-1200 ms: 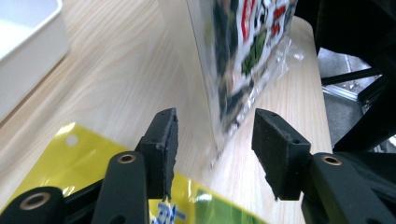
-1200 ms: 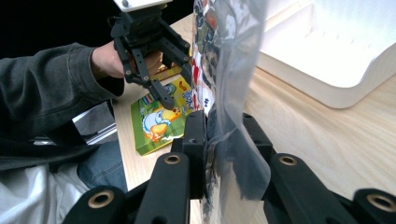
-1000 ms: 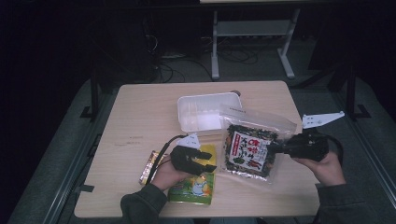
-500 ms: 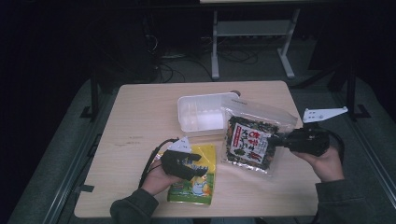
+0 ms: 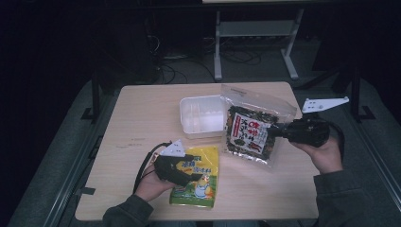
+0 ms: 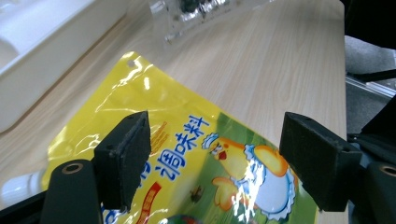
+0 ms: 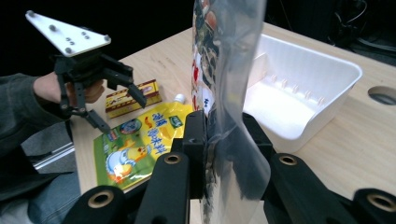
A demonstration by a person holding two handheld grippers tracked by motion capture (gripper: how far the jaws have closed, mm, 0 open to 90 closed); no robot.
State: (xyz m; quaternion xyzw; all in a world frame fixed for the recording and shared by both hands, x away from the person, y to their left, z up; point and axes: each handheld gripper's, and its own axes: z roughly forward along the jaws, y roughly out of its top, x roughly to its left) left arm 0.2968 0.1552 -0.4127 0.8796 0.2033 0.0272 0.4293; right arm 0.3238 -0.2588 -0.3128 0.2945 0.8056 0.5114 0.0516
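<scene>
A yellow pouch (image 5: 196, 177) with a chicken picture lies flat on the table (image 5: 142, 118) near the front edge. My left gripper (image 5: 191, 172) hovers over its left part. Its jaws have just been opening and stand wide (image 6: 217, 140), with the pouch (image 6: 196, 154) lying beneath them and no pad touching it. My right gripper (image 5: 276, 132) is shut on the lower edge of a clear bag of dark snack mix (image 5: 253, 130). It holds the bag (image 7: 224, 56) upright, off the table.
A white plastic tray (image 5: 201, 116) stands mid-table, just left of the raised bag. A small brown and yellow box (image 7: 133, 98) lies beside the pouch (image 7: 135, 144), under my left gripper (image 7: 120, 112). A round hole (image 7: 383, 94) sits in the tabletop past the tray (image 7: 289, 112).
The left gripper's jaws have spread and it has drawn back slightly left over the pouch. The right gripper has lifted the clear bag higher and more upright.
</scene>
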